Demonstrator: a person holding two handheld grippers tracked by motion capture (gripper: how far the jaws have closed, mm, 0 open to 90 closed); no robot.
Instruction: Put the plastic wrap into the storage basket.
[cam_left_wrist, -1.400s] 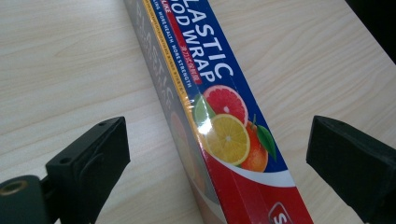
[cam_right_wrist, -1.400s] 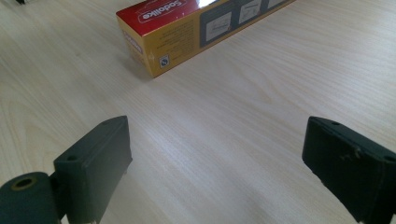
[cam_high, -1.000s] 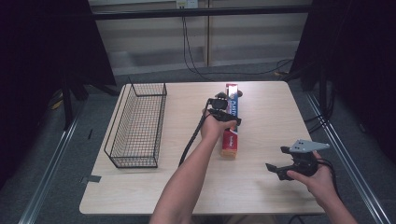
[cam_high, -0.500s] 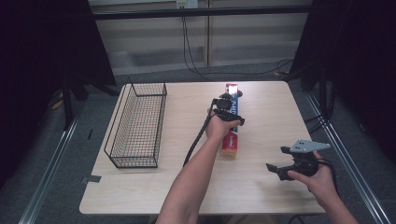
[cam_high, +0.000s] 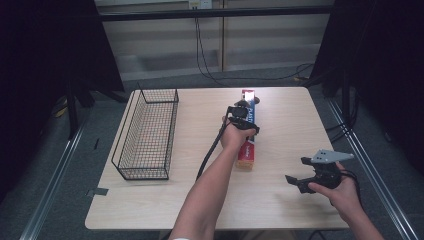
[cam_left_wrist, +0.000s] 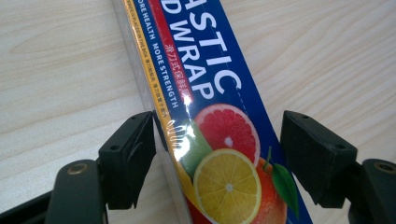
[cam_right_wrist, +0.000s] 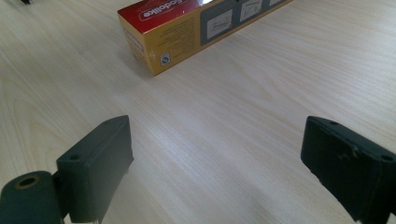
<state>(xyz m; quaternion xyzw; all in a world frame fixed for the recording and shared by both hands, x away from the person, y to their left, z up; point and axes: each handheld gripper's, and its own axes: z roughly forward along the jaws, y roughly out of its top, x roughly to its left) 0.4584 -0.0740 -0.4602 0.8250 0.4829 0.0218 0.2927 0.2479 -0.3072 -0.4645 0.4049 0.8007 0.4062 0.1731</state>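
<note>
A long plastic wrap box (cam_high: 247, 152), blue and red with citrus fruit printed on it (cam_left_wrist: 219, 116), lies lengthwise on the wooden table (cam_high: 300, 125). My left gripper (cam_high: 245, 117) reaches down over the middle of the box. Its jaws have just been closing and straddle the box (cam_left_wrist: 217, 154); the left pad (cam_left_wrist: 135, 154) is at the box's edge, while a thin gap shows at the right pad (cam_left_wrist: 313, 154). My right gripper (cam_high: 295, 170) hovers open over bare table at the right front (cam_right_wrist: 217, 158), with the box's yellow near end (cam_right_wrist: 159, 51) ahead of it.
A black wire basket (cam_high: 125, 127) stands along the table's left side. A black cable (cam_high: 210, 150) trails from the left gripper beside the forearm. Metal rails run along the floor on both sides of the table.
The left hand has shifted slightly along the box toward its far end and settled lower over it. The right hand and its gripper have kept still.
</note>
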